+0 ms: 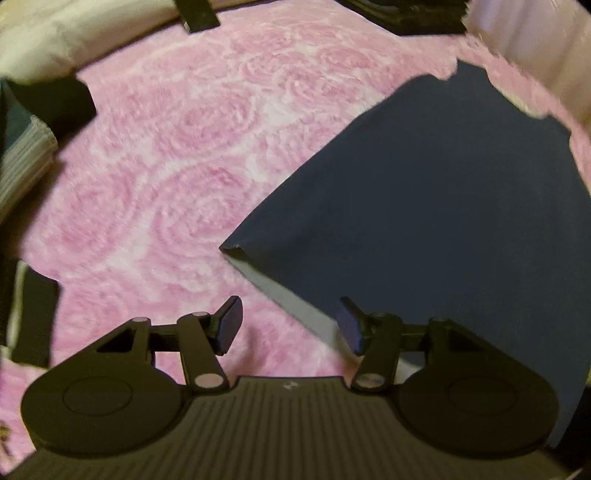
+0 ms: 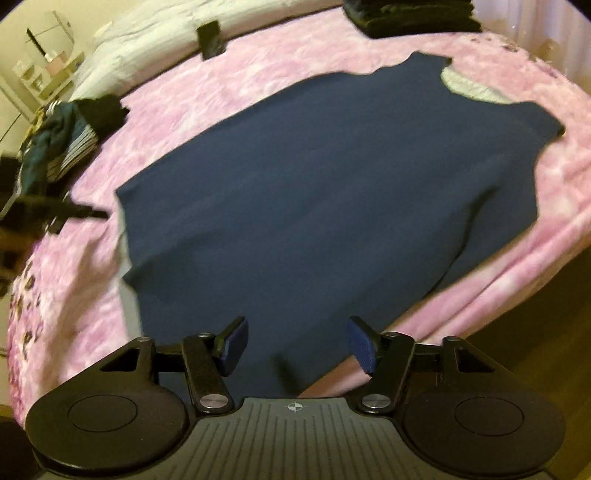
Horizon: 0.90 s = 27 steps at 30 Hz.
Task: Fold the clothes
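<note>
- Left gripper (image 1: 290,325): fingers spread, holding nothing, at the hem corner of the navy shirt (image 1: 424,206).
- Right gripper (image 2: 297,345): fingers spread, empty, over the shirt's lower edge.
- Shirt lies flat and spread on the bed; no fold shows.
- Dark folded stack (image 2: 413,16) at the far edge; a jumbled clothes pile (image 2: 62,144) to the left.
- Pink blanket (image 1: 177,155) covers the bed; bedroom behind.

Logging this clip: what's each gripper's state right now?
Left gripper: open, holding nothing, at the navy shirt's corner.
Right gripper: open, empty, over the shirt.
</note>
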{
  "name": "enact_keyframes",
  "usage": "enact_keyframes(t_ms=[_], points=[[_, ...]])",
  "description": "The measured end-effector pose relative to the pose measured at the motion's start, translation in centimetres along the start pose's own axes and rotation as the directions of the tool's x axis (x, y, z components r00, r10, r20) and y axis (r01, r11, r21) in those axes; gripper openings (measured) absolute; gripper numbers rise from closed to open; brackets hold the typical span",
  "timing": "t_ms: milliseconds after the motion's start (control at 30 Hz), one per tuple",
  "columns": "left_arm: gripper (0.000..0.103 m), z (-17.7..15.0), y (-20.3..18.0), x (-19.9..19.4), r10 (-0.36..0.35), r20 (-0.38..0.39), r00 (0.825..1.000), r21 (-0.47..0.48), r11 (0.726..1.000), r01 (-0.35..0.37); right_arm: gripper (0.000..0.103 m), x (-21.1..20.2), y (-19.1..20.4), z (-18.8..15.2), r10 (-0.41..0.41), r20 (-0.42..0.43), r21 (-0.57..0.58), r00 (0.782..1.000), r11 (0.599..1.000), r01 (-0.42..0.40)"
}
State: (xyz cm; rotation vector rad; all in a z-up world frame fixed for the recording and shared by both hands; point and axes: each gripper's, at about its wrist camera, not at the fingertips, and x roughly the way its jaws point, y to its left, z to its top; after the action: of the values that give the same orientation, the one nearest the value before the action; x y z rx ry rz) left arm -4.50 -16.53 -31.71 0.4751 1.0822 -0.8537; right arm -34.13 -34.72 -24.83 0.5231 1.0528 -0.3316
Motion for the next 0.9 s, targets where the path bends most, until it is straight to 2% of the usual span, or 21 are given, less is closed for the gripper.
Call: enact_keyframes(t_ms=[67,233,267,300,533,633,733,767,800,833,867,900], points=[[0.052,0.4,0.6,0.7,-0.012,0.006,1.000,-0.038,0.999,0.013,0.087,0.0,0.9,-0.6,0.000,-0.005,-0.034,1.000,0.999,0.000],[0.052,1.7,2.0,2.8,-0.052,0.010,0.999,-0.124,0.991,0.053,0.087,1.6,1.4,-1.1,0.042,-0.034,-0.075,0.999,0.996,-0.044],[0.051,1.9,2.2,3.3,-0.060,0.010,0.998,-0.141,0.988,0.061,0.087,2.0,1.3,-1.2,0.044,-0.034,-0.070,0.998,0.996,-0.046],[0.045,2.2,2.5,3.7,-0.069,0.011,0.998,-0.158,0.985,0.069,0.087,2.3,1.0,-1.2,0.039,-0.034,-0.060,0.999,0.997,-0.041],[0.040,2.6,3.8,5.1,-0.138,0.023,0.990,-0.253,0.957,0.140,0.087,2.7,1.0,-1.4,-0.024,-0.004,0.029,1.000,0.999,0.024],[0.040,2.2,4.4,5.0,-0.171,0.051,0.984,-0.269,0.947,0.178,0.087,2.7,2.3,-2.1,-0.068,0.011,0.073,0.998,0.995,0.067],[0.039,1.7,5.6,5.0,-0.226,0.084,0.970,-0.291,0.926,0.241,0.087,2.8,4.2,-3.3,-0.122,0.031,0.118,0.992,0.986,0.118],[0.033,1.7,6.1,5.0,-0.241,0.091,0.966,-0.300,0.918,0.258,0.087,3.0,5.1,-3.7,-0.145,0.032,0.133,0.989,0.981,0.140],[0.016,1.7,6.6,5.0,-0.256,0.098,0.962,-0.310,0.910,0.274,0.087,3.1,6.0,-3.9,-0.165,0.034,0.149,0.986,0.976,0.158],[0.007,1.8,7.1,5.0,-0.271,0.104,0.957,-0.315,0.904,0.290,0.087,3.3,6.9,-4.2,-0.185,0.035,0.165,0.982,0.970,0.177],[0.000,1.9,7.5,4.9,-0.284,0.106,0.953,-0.311,0.901,0.303,0.087,3.4,7.8,-4.5,-0.205,0.037,0.178,0.978,0.964,0.195],[0.000,2.2,8.0,4.9,-0.297,0.106,0.949,-0.298,0.901,0.315,0.087,3.6,8.6,-4.7,-0.224,0.039,0.183,0.974,0.960,0.214]])
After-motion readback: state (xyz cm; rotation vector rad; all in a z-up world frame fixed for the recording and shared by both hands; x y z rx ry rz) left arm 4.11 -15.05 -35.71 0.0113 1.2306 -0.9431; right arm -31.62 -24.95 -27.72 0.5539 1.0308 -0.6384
